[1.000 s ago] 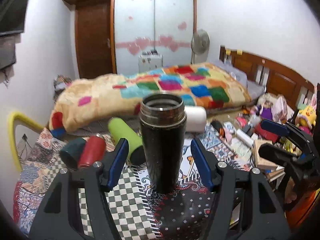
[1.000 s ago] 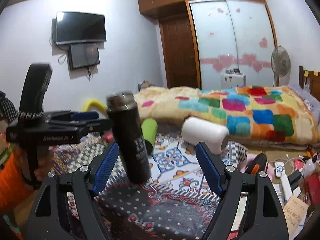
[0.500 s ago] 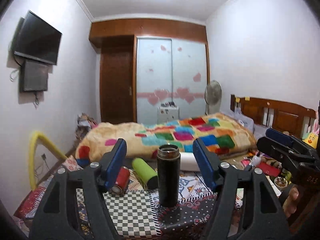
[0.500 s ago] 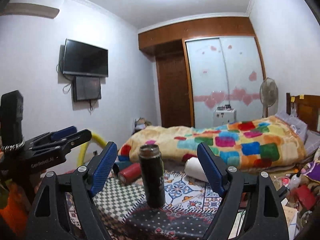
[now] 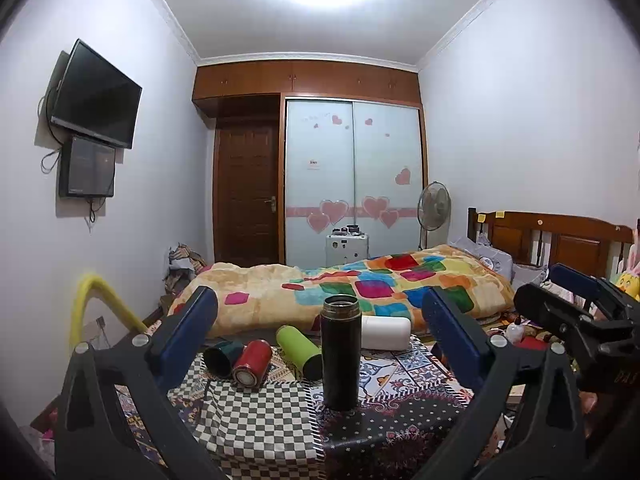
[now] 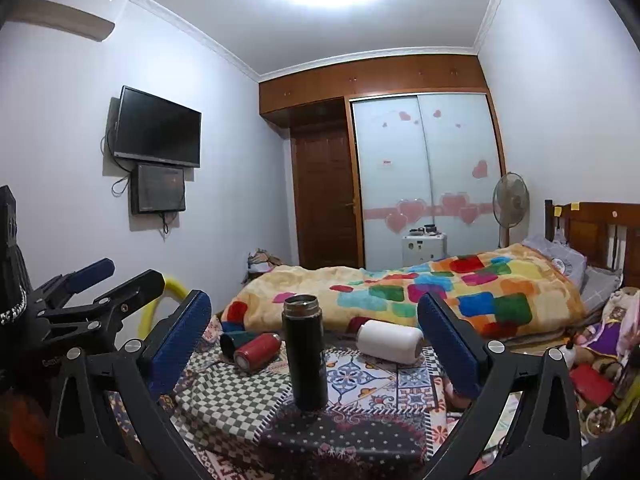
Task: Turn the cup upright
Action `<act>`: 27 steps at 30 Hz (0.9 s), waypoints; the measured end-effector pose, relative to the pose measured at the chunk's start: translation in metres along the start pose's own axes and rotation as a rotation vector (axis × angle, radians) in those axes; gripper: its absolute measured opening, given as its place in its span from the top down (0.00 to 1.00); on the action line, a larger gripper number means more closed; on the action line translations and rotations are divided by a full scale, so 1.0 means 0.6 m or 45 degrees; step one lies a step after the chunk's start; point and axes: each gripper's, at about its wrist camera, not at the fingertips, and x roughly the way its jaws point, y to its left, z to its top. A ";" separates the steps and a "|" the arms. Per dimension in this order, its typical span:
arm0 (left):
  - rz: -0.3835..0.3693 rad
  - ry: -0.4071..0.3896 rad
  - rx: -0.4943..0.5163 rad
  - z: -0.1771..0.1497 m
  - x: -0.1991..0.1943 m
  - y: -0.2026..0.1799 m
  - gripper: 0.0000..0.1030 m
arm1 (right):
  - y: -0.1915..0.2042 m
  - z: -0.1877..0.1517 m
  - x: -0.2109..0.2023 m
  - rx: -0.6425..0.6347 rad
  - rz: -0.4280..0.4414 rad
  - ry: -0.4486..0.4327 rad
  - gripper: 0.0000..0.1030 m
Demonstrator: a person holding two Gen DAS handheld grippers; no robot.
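Black cup (image 5: pixel 340 351) stands upright, its white label print unreadable

Table: patchwork cloth (image 5: pixel 260 412) covers it.
Black cup (image 5: pixel 341 352): upright, centre.
Behind black cup, lying: green cup (image 5: pixel 298 346), red cup (image 5: pixel 253 363), teal cup (image 5: pixel 222 357), white cup (image 5: pixel 386 333).

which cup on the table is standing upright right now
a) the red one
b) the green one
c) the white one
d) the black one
d: the black cup stands on its base with its open mouth up, while the red cup, white cup and green cup all lie on their sides behind it.
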 end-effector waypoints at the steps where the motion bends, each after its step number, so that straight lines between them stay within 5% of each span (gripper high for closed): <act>1: 0.002 0.002 -0.004 -0.002 0.000 0.000 0.00 | 0.002 -0.001 -0.005 -0.003 -0.006 -0.003 0.00; 27: 0.002 0.035 -0.008 -0.012 0.008 -0.003 0.00 | 0.004 -0.007 -0.012 -0.003 -0.036 -0.002 0.00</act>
